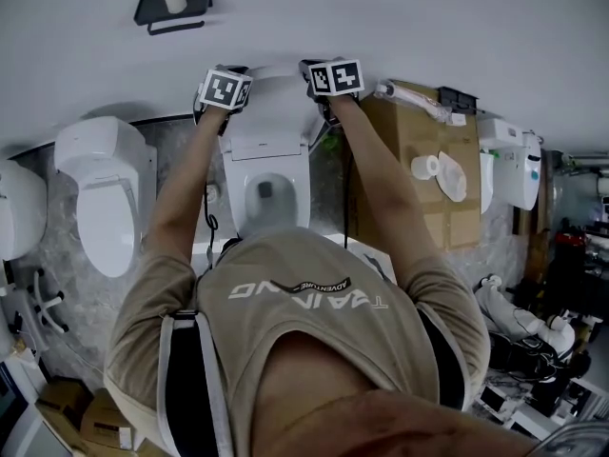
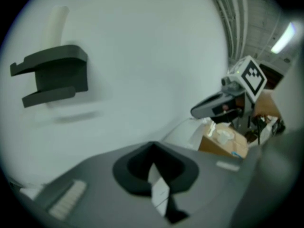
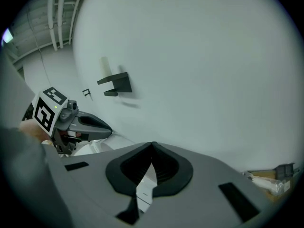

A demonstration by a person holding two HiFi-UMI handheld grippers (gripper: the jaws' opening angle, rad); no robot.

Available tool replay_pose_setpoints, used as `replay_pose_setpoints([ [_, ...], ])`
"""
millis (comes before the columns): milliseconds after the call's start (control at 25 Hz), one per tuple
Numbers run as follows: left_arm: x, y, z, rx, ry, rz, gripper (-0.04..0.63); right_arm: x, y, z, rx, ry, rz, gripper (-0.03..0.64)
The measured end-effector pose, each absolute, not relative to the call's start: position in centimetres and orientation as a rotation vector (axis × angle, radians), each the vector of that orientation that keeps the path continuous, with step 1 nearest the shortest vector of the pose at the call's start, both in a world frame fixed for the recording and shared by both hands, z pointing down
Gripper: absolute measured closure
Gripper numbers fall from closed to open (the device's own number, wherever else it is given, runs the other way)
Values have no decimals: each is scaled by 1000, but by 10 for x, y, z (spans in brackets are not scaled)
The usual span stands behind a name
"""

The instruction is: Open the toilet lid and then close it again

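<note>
The white toilet stands against the wall with its bowl showing and its lid raised upright. My left gripper is at the lid's top left corner and my right gripper at its top right. In the left gripper view the jaws meet at their tips, with a white sliver of the lid behind them. The right gripper view shows the same: shut tips over a white sliver. Each gripper view also catches the other gripper beside the lid's curved edge.
A black holder is fixed on the wall above. Another toilet stands to the left. Cardboard boxes with a paper roll crowd the right side, then a further toilet. Pipes and clutter lie at lower right.
</note>
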State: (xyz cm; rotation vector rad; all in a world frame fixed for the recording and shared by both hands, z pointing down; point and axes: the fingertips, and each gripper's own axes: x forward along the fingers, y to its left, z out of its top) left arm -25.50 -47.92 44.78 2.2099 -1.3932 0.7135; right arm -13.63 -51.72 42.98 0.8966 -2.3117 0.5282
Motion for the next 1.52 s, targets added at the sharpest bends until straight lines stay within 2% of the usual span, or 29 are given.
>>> replay_pose_setpoints([
  [560, -255, -478, 445, 2183, -1374, 662, 597, -149, -540, 442, 771, -2168, 487, 606],
  [1520, -226, -376, 440, 2222, -1294, 827, 592, -133, -436, 439, 678, -2183, 562, 606],
])
